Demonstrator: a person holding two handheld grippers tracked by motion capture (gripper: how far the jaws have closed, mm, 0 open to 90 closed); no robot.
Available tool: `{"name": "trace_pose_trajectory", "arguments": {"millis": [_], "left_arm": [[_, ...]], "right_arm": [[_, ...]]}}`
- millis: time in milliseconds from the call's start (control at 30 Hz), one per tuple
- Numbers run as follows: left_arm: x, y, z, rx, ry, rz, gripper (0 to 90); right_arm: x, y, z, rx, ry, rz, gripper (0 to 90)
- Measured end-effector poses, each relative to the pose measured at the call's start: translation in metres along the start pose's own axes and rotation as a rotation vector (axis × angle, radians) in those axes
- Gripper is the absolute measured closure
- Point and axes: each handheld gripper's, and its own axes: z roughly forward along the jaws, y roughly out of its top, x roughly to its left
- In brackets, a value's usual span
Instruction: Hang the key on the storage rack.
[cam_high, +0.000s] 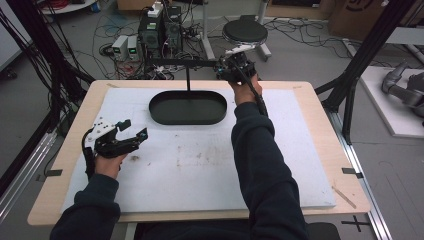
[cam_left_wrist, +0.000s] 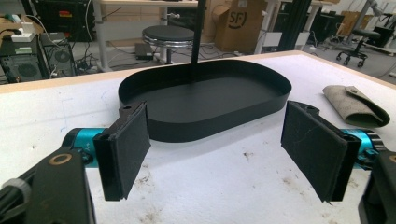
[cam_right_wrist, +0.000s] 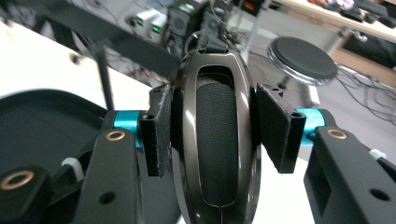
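A black stand has an oval tray base (cam_high: 165, 119) at the far middle of the table, a thin post (cam_high: 188, 79) and a crossbar (cam_high: 180, 62) on top. My right gripper (cam_high: 231, 67) is at the crossbar's right end, beyond the table's far edge. In the right gripper view it (cam_right_wrist: 219, 126) is shut on a glossy brown headphone earcup (cam_right_wrist: 217, 154) with a black cushion. My left gripper (cam_high: 135, 128) rests open on the left of the white mat. In the left gripper view its jaws (cam_left_wrist: 224, 154) stand wide apart, facing the tray base (cam_left_wrist: 205, 126), with nothing between them.
A grey felt pouch (cam_left_wrist: 355, 105) lies on the mat right of the tray. A white foam mat (cam_high: 200, 170) covers the wooden table. A black stool (cam_high: 245, 31), computers and cables sit on the floor beyond the far edge.
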Motion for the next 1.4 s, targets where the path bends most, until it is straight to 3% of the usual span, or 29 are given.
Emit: {"name": "trace_pose_trajectory", "arguments": {"millis": [267,333,467,500,600,633,767,867,900,933,1000,1033,1067,1100,1133,1200,1233,1300,1333,1400], "left_arm": [[0.0,0.0,0.001,0.004,-0.004,0.002,23.6],[-0.001,0.0,0.001,0.002,-0.003,0.002,23.5],[0.0,0.0,0.0,0.0,-0.002,0.0,23.6],[0.0,0.0,0.0,-0.001,-0.001,0.0,23.6],[0.001,0.0,0.0,0.0,-0.004,0.003,23.6],[0.001,0.0,0.0,-0.001,-0.003,0.003,23.6],[0.0,0.0,0.0,-0.001,-0.007,0.005,23.6],[0.0,0.0,0.001,-0.003,-0.006,0.0,23.8],[0.001,0.0,0.0,0.002,-0.005,0.001,23.8],[0.001,0.0,0.0,0.003,0.0,-0.007,23.8],[0.002,-0.001,0.0,0.006,0.001,-0.011,23.9],[0.003,-0.001,0.001,0.006,0.0,-0.012,23.8],[0.003,-0.001,0.001,0.005,0.001,-0.015,23.8],[0.004,-0.001,0.002,0.003,0.001,-0.018,23.8],[0.004,-0.001,0.002,0.006,0.0,-0.016,23.8],[0.004,-0.001,0.003,0.009,0.0,-0.019,23.8],[0.004,-0.001,0.003,0.012,0.0,-0.018,23.8],[0.003,-0.001,0.003,0.015,0.0,-0.017,23.8],[0.003,-0.001,0.003,0.017,0.001,-0.015,23.8],[0.002,-0.001,0.003,0.021,0.002,-0.012,23.8]], "right_arm": [[-0.008,-0.033,0.011,0.066,0.019,-0.038,49.7],[-0.004,-0.042,0.021,0.144,0.049,-0.059,49.6],[-0.002,-0.046,0.031,0.165,0.085,-0.009,49.1],[-0.002,-0.046,0.032,0.18,0.101,-0.009,48.9],[-0.002,-0.048,0.031,0.187,0.088,-0.028,47.8],[-0.004,-0.047,0.026,0.172,0.075,-0.033,44.5],[-0.013,-0.044,0.013,0.161,0.083,-0.039,45.0],[-0.032,-0.043,-0.014,0.142,0.148,-0.013,42.1],[-0.032,-0.043,-0.014,0.142,0.148,-0.013,42.1],[-0.042,-0.047,-0.033,0.147,0.216,0.027,39.4],[-0.045,-0.05,-0.041,0.126,0.217,0.019,39.4],[-0.05,-0.063,-0.062,0.063,0.202,-0.027,35.4],[-0.05,-0.063,-0.062,0.063,0.202,-0.027,35.4],[-0.056,-0.079,-0.079,0.054,0.186,-0.024,23.8],[-0.056,-0.079,-0.079,0.054,0.186,-0.024,23.8],[-0.064,-0.109,-0.098,0.016,0.188,-0.023,19.2],[-0.064,-0.109,-0.098,0.016,0.188,-0.023,19.2],[-0.066,-0.129,-0.106,0.001,0.194,-0.023,19.2],[-0.066,-0.148,-0.109,0.005,0.186,0.003,19.2],[-0.068,-0.165,-0.108,0.023,0.178,0.024,19.2]]}}
